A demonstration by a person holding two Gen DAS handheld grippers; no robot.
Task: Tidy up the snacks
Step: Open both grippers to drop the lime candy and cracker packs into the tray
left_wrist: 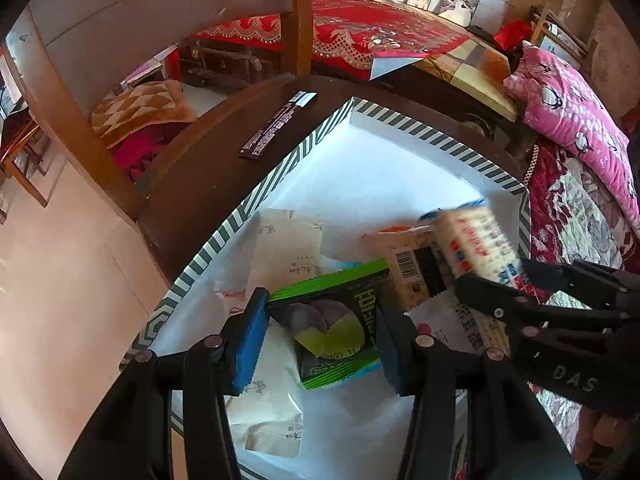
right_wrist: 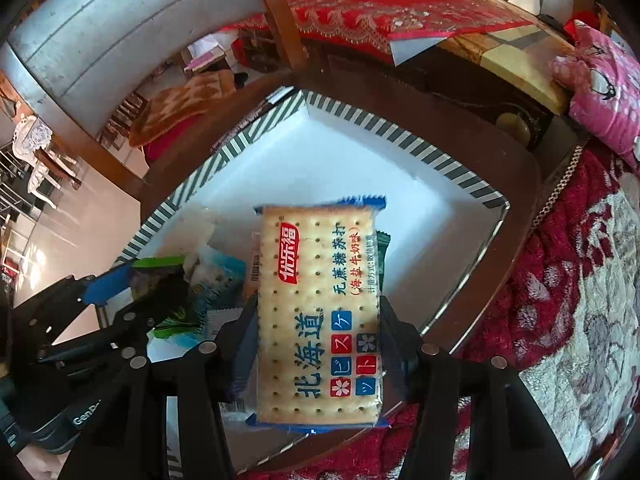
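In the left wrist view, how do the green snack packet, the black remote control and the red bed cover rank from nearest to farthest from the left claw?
1. Green snack packet: gripped between the left claw's fingers, over the striped box.
2. Black remote control: on the dark table beyond the box's left rim.
3. Red bed cover: across the room, at the top.

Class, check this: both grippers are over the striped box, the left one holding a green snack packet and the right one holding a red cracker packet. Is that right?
Not quite. The cracker packet in the right gripper is beige with blue ends, not red, as the right wrist view shows. The rest stands: the left gripper holds the green snack packet, both over the striped box.
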